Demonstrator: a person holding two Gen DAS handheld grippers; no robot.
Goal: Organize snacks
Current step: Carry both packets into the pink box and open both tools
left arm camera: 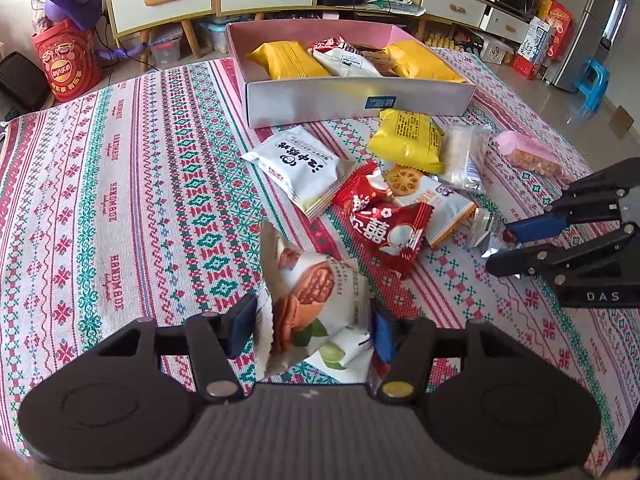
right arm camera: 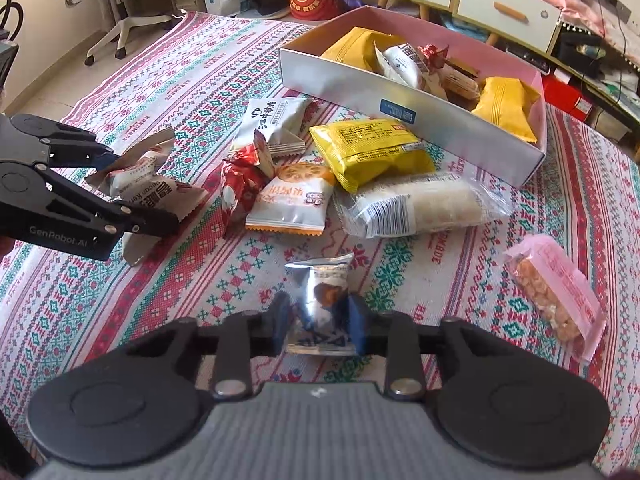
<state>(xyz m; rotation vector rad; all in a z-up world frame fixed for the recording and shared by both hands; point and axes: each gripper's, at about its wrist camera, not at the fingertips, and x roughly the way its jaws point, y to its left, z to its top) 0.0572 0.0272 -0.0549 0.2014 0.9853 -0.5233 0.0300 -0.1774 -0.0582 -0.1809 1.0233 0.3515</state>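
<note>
- The landmark is the shallow open cardboard box, pink inside and silver-grey outside, standing on the patterned woven cloth; it already holds two yellow packets and a white packet.
- The left gripper is on the near side of the box, well apart from it, clamped on a white pecan-nut snack packet; the blue pads press the packet's two sides.
- The right gripper is also well in front of the box, clenched on a small silver foil snack packet.
- Loose snacks lie on the cloth just in front of the box: a yellow packet touching its front wall, a white packet with black characters, a red wrapped sweet, an orange-and-white biscuit packet, and a clear rice-cracker bag.
- A pink bag of orange snacks lies off to the right, well apart from the box.
</note>
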